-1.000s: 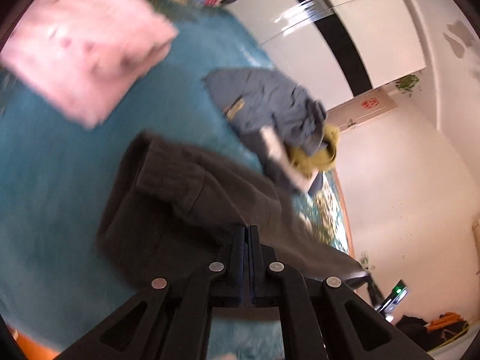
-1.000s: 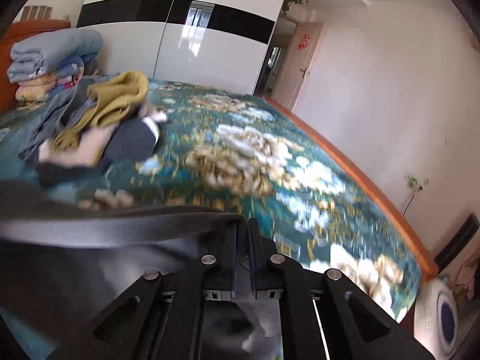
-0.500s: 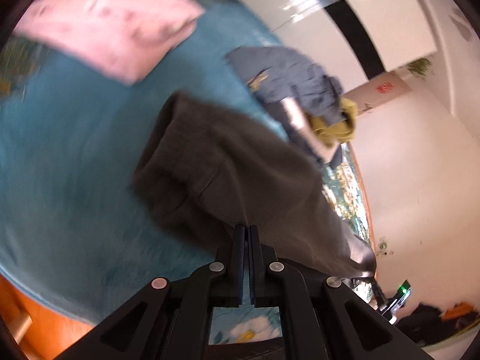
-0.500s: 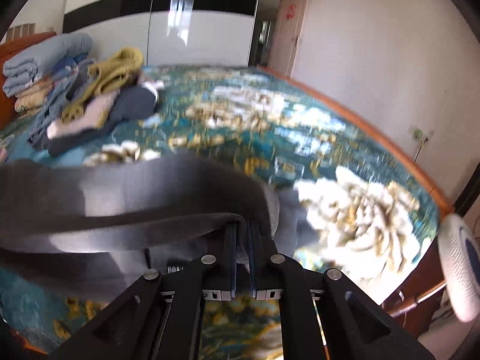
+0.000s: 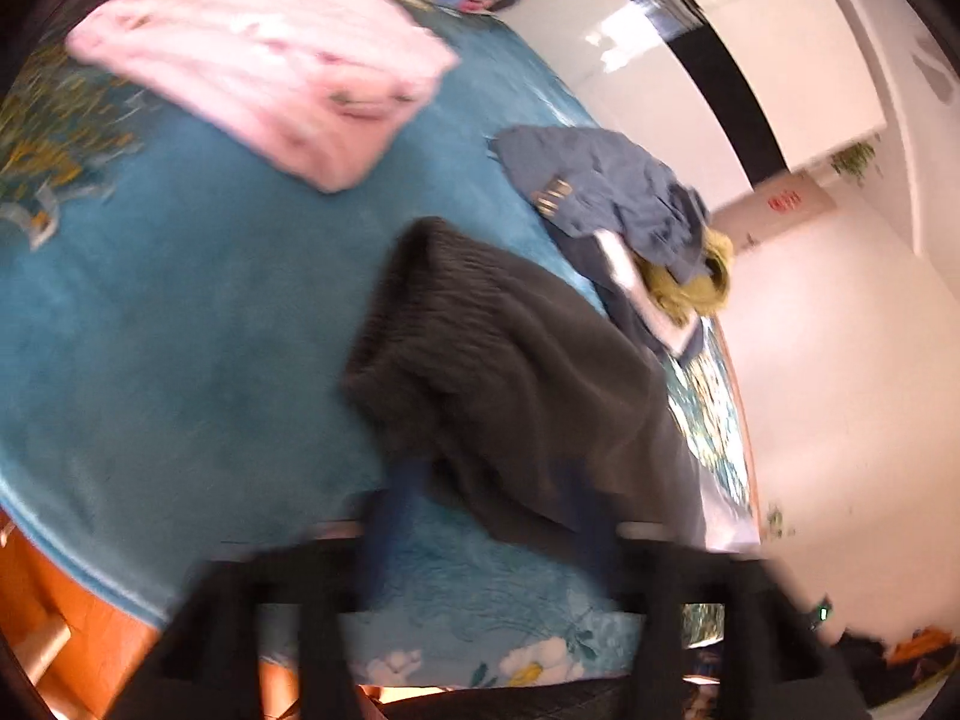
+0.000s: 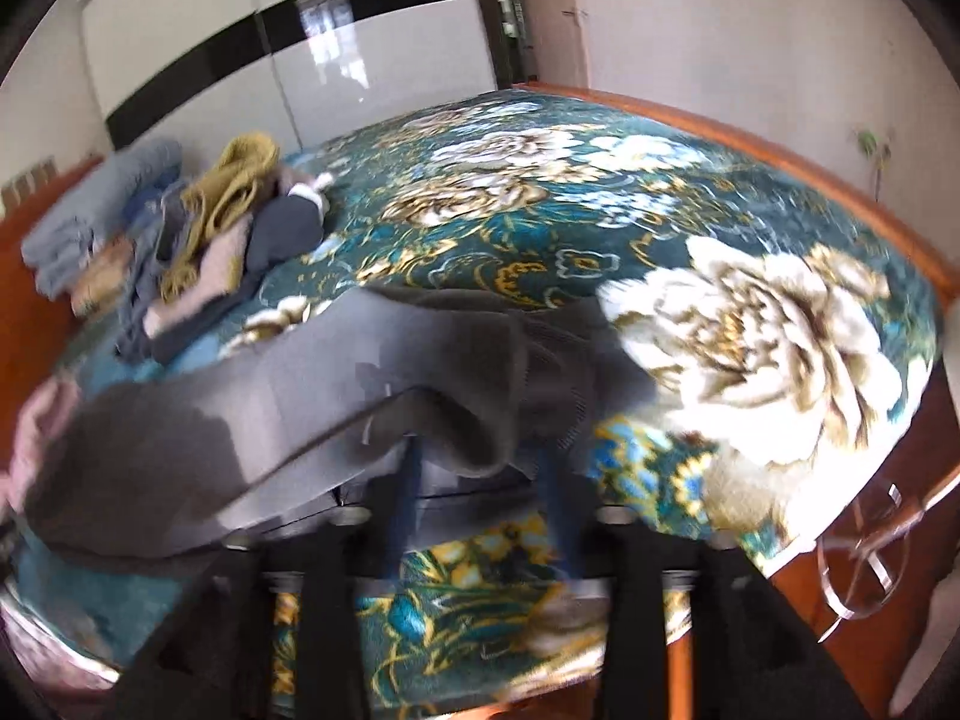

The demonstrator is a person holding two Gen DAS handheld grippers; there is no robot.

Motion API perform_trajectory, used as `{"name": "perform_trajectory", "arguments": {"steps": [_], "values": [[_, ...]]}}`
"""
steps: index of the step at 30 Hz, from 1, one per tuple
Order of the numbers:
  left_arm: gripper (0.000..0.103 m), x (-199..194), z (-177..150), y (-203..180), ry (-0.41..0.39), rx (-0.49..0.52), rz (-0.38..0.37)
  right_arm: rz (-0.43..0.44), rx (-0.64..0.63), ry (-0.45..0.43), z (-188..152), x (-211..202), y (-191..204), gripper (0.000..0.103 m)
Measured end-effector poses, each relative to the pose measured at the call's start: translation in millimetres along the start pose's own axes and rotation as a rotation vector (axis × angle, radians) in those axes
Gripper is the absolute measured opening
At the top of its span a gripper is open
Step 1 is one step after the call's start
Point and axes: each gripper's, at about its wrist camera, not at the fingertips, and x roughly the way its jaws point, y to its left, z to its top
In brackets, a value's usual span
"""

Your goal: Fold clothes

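Left wrist view: a folded pink blanket (image 5: 270,54) lies at upper left on the teal bed (image 5: 150,330); at centre a dark grey garment (image 5: 510,384) lies crumpled, its ribbed end toward upper left, its body running to lower right; above and right of it sits a pile of clothes (image 5: 624,210), blue on top with a yellow piece at its right end, near the garment though whether they touch is unclear; the left tool (image 5: 486,504) fills the lower edge, badly blurred, its fingers (image 5: 384,534) spread apart with the garment's near hem between them, nothing pinched.

Right wrist view: the pile (image 6: 204,240) is at left, yellow piece on top, with folded bedding just behind it at the far left; the garment (image 6: 288,414) stretches from the lower left edge to the centre, a folded edge hanging nearest the camera; the floral bedspread (image 6: 750,312) fills the right, an orange bed frame along its edge; the right tool (image 6: 480,498), also blurred, has its fingers (image 6: 558,516) spread, and the garment's edge lies just above them, not clamped.
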Motion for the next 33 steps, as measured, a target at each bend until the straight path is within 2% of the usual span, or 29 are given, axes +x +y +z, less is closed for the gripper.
{"name": "perform_trajectory", "arguments": {"steps": [3,5,7,9,11,13,16,19,24,26,29,32,33], "values": [[0.073,13.7,0.3,16.5,0.024,-0.093,-0.064,0.123,0.102,0.051,-4.8,0.2,-19.1,0.064],[0.077,23.8,0.7,21.9,0.036,-0.134,-0.097,0.223,0.193,0.112,-10.9,9.8,-31.1,0.064],[0.082,29.7,1.3,19.9,0.03,-0.131,-0.123,0.282,0.26,0.139,-15.3,20.3,-35.5,0.066],[0.09,35.8,1.8,15.3,0.019,-0.108,-0.142,0.34,0.336,0.158,-19.4,32.2,-40.0,0.082],[0.1,40.0,2.2,13.1,-0.002,-0.089,-0.132,0.365,0.443,0.15,-21.6,43.2,-50.0,0.087],[0.103,47.2,4.2,12.0,-0.016,-0.094,-0.111,0.397,0.563,0.127,-24.2,51.7,-63.8,0.089],[0.103,60.6,13.4,6.3,-0.035,-0.09,-0.094,0.416,0.641,0.083,-19.9,58.9,-73.8,0.09],[0.103,69.1,20.6,2.7,-0.041,-0.092,-0.084,0.393,0.663,0.043,-9.0,64.5,-76.9,0.091],[0.102,74.5,23.9,1.4,-0.05,-0.093,-0.075,0.363,0.668,0.028,8.3,79.2,-78.3,0.091],[0.096,72.1,24.0,1.5,-0.056,-0.097,-0.07,0.362,0.657,0.038,13.3,80.8,-76.8,0.092],[0.088,68.4,25.4,3.3,-0.061,-0.104,-0.074,0.442,0.721,0.006,11.5,78.9,-90.2,0.092],[0.087,69.3,27.8,8.7,-0.057,-0.127,-0.097,0.533,0.81,-0.034,2.8,78.5,-106.0,0.092],[0.087,70.5,27.8,9.5,-0.055,-0.13,-0.095,0.539,0.815,-0.034,1.1,78.2,-107.4,0.091]]}}
